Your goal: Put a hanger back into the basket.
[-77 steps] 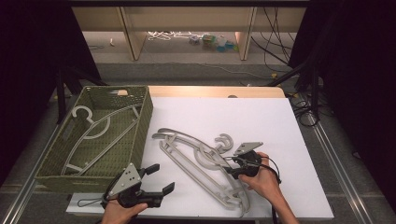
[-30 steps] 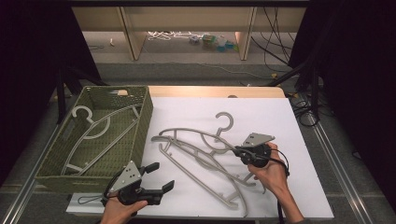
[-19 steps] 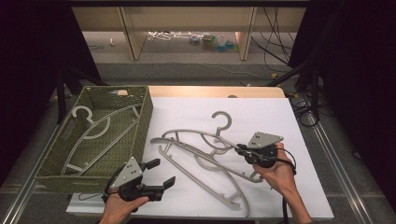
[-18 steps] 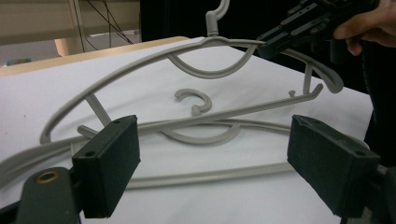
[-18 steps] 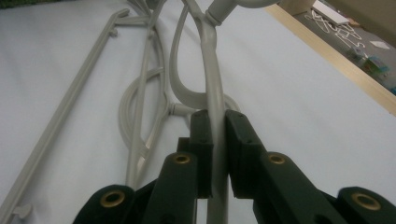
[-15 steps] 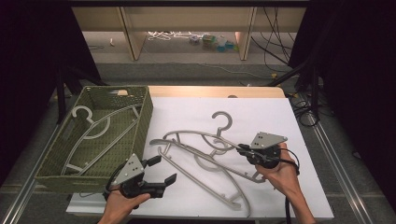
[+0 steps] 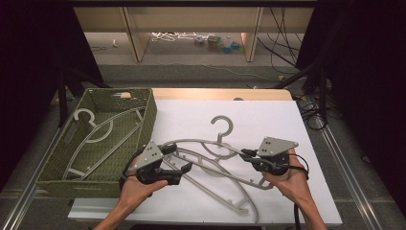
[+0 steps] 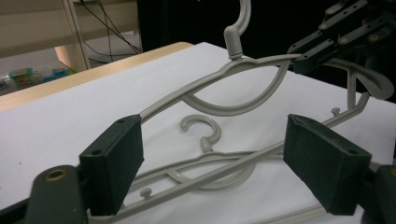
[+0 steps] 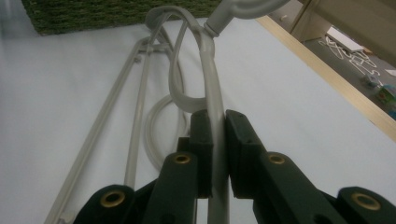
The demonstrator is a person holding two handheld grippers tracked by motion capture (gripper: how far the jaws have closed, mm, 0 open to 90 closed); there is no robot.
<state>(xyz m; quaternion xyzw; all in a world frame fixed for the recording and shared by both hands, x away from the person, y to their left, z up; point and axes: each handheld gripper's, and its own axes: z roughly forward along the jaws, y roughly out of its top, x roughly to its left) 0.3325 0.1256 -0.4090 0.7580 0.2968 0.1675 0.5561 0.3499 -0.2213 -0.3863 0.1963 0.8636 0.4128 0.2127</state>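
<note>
Two hand-held grippers now share the grey plastic hanger [image 7: 210, 146]: right hand-held gripper [image 7: 245, 154] clamped on its shoulder, left hand-held gripper [image 7: 184, 167], newly arrived, spread wide around its other end, ready to lift it.

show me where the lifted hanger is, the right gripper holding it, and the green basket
lifted hanger [image 7: 221, 125]: high view, on its hook.
right gripper [image 7: 245, 154]: high view, between its fingertips, shut on the hanger's arm.
green basket [image 7: 149, 115]: high view, on its right wall.
</note>
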